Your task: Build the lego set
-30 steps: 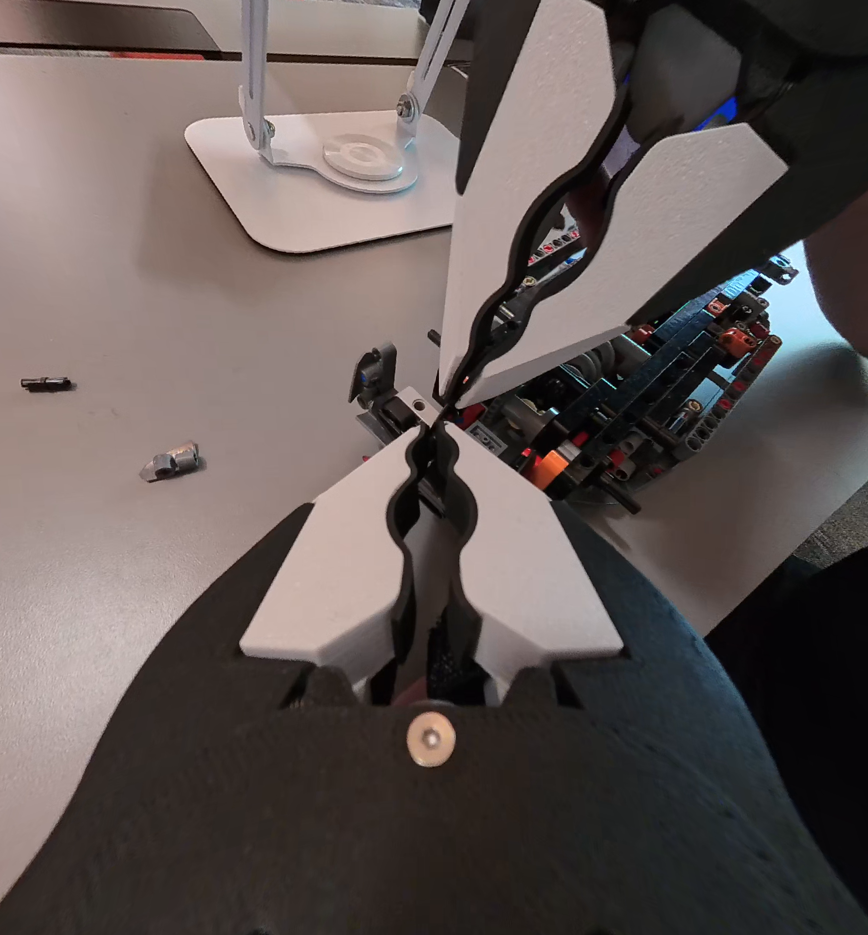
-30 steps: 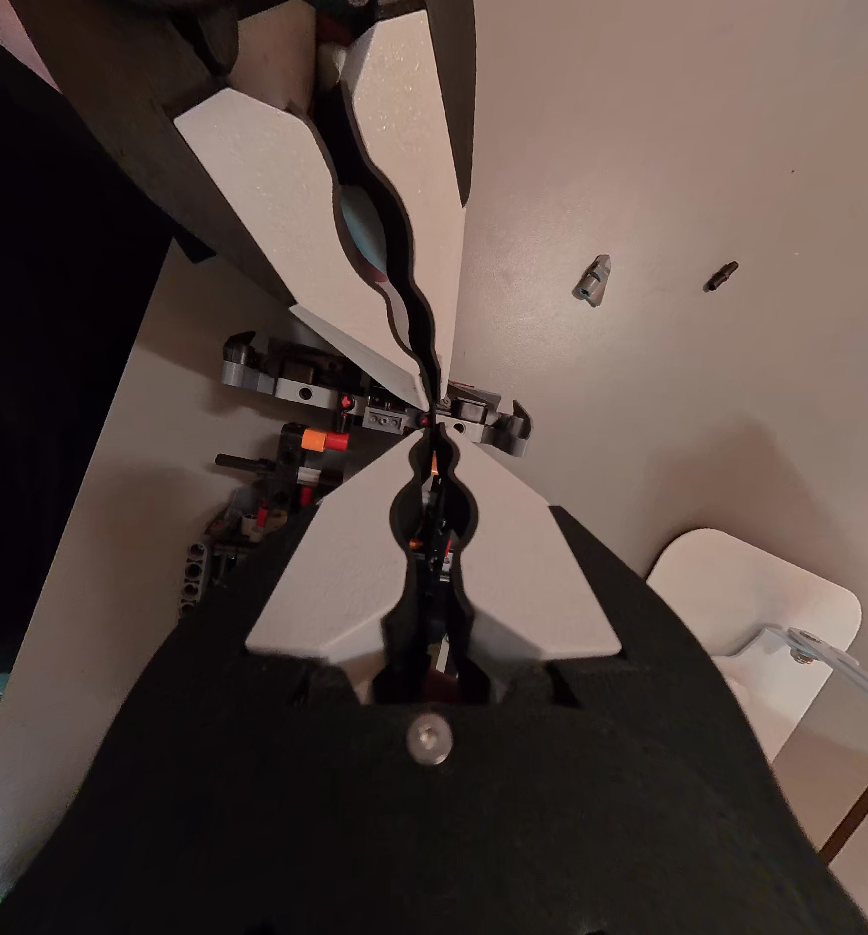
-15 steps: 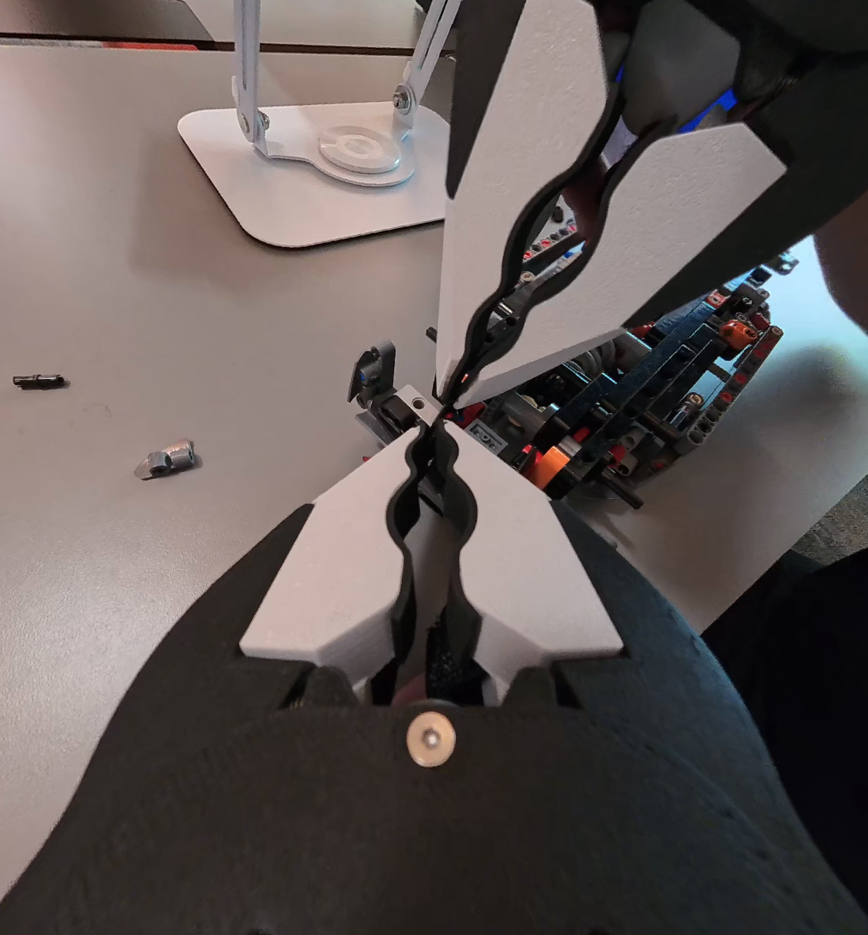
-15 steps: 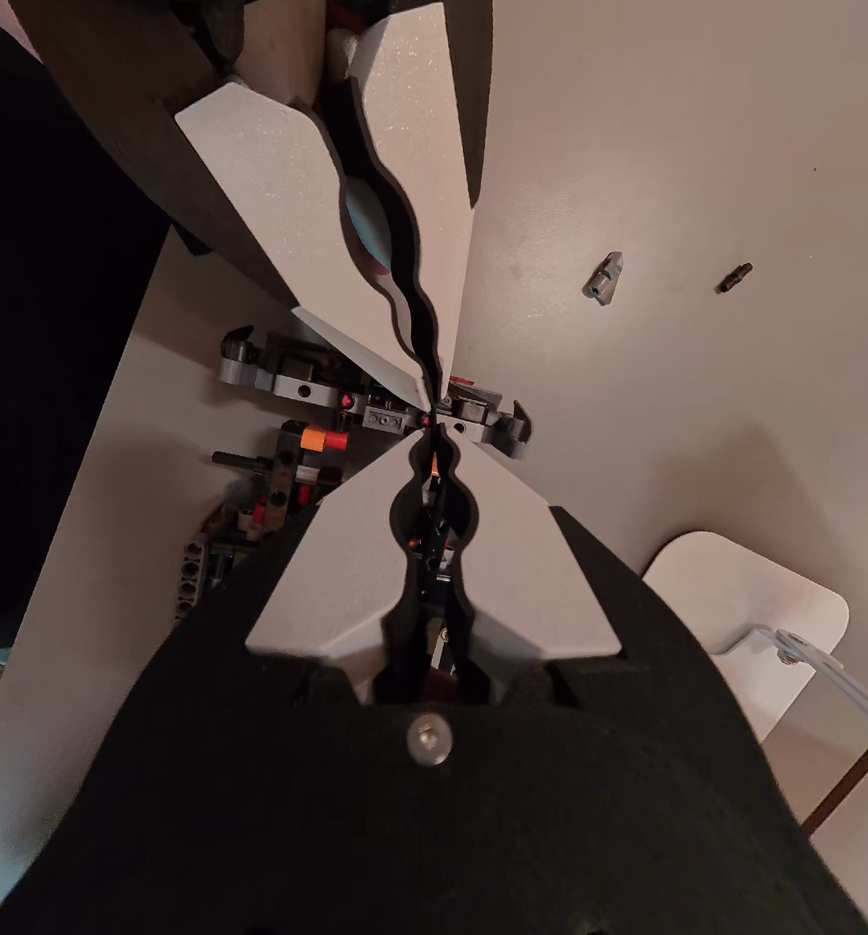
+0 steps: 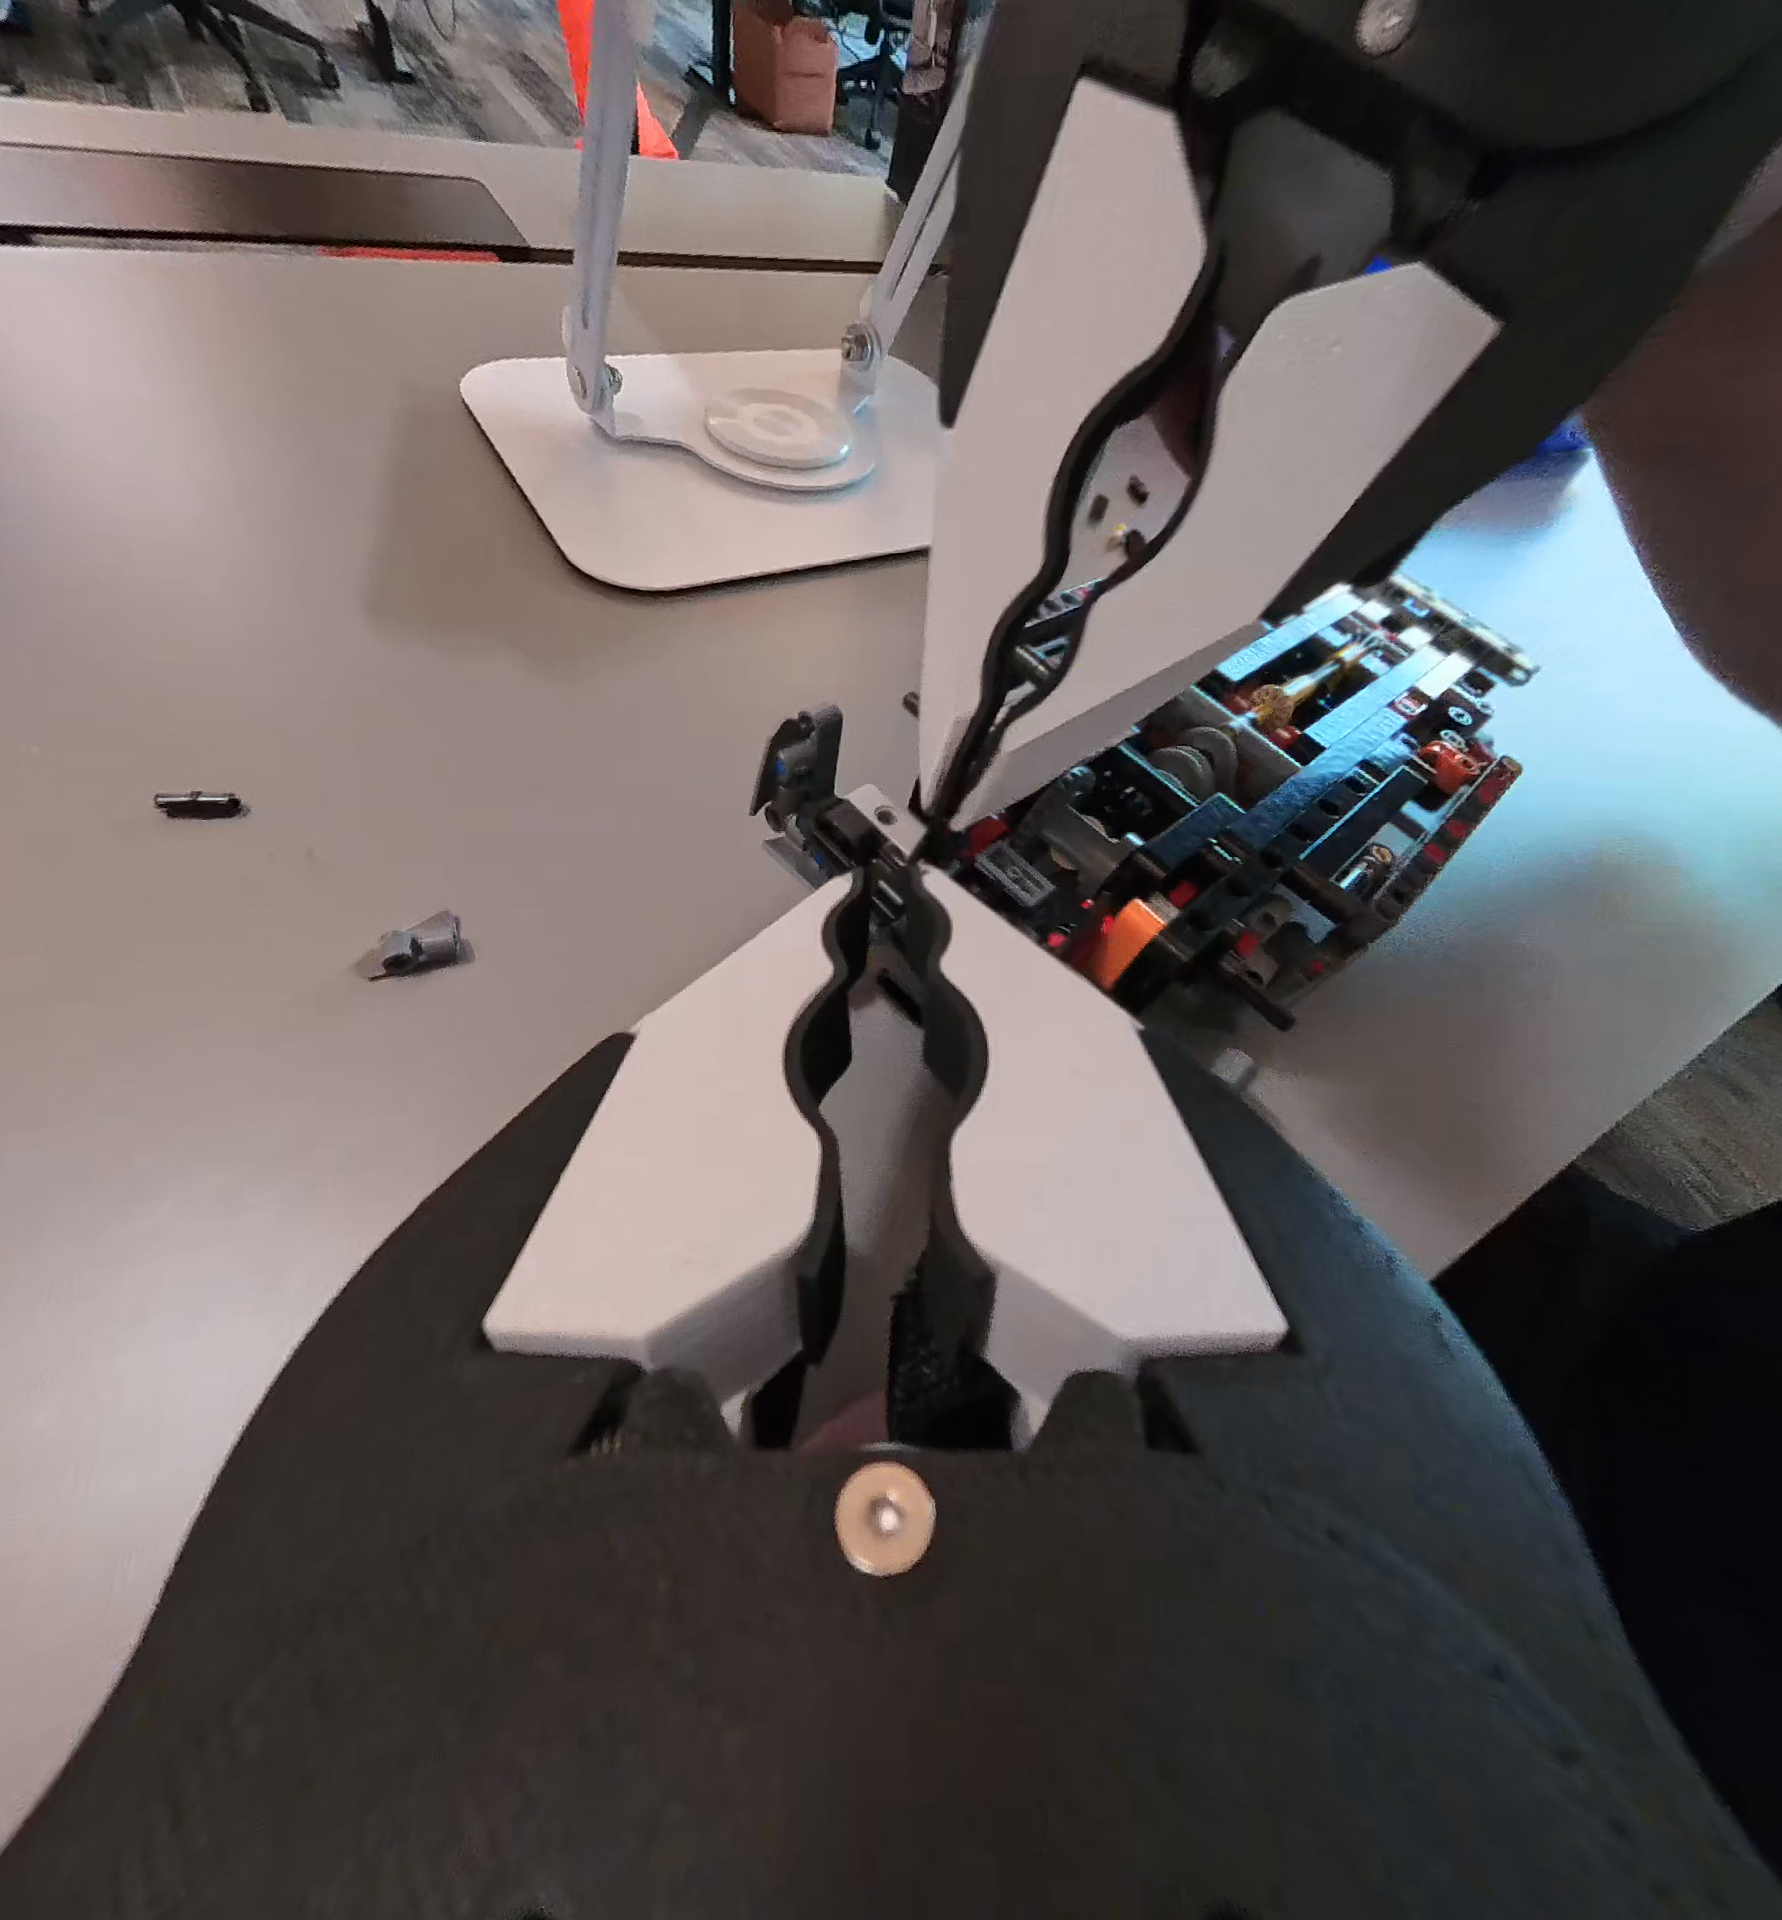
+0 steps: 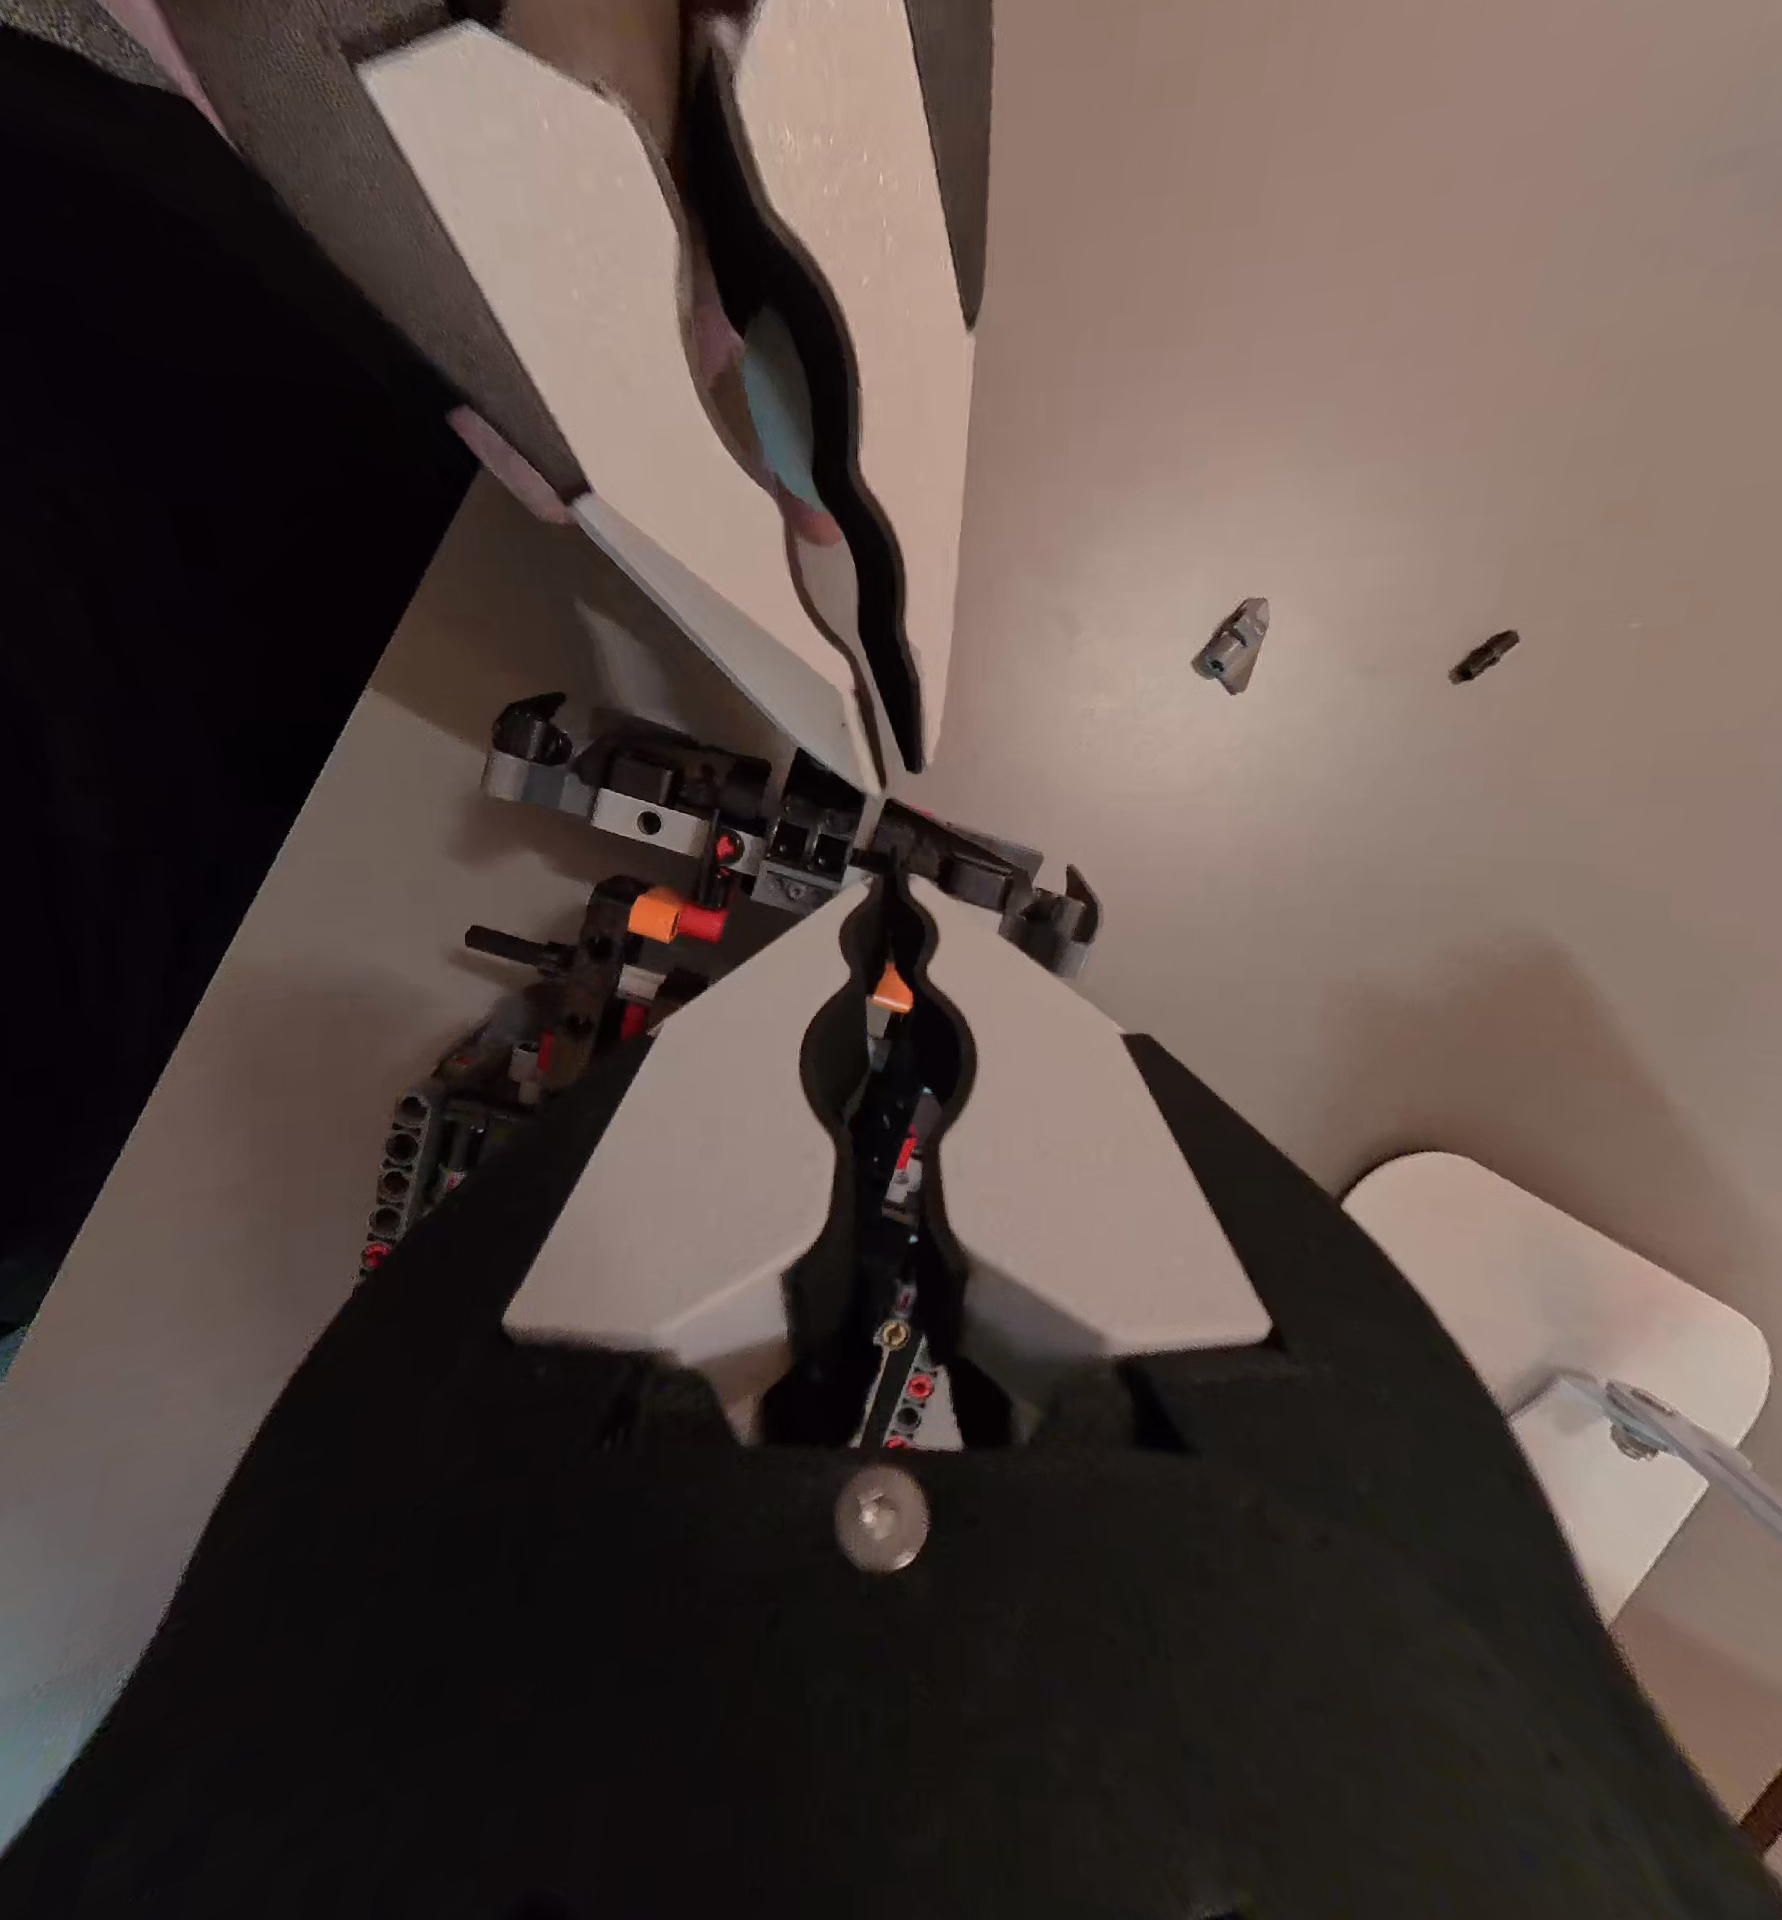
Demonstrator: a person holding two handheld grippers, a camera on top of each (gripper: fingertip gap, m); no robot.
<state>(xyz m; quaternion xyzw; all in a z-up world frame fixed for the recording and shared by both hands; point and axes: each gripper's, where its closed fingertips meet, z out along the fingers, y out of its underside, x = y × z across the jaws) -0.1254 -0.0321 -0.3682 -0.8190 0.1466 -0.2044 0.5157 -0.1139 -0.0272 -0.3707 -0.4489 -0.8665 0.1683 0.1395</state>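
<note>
Only the left wrist view took in the room beyond the pale grey surface, with chair legs and an orange shape along the top edge, and the long blue-and-black beamed body of the lego model at centre right; the right wrist view instead showed the model's grey and black front crosspiece at frame centre, with an orange connector below it. The left gripper had its white jaws nearly closed, their tips pinching a small black part at the model's front end. The right gripper met it tip to tip from the opposite side, its jaws also pressed together on the model's front. A small grey lego piece and a black pin lay apart at the left, and a white lamp base stood toward the upper centre.
</note>
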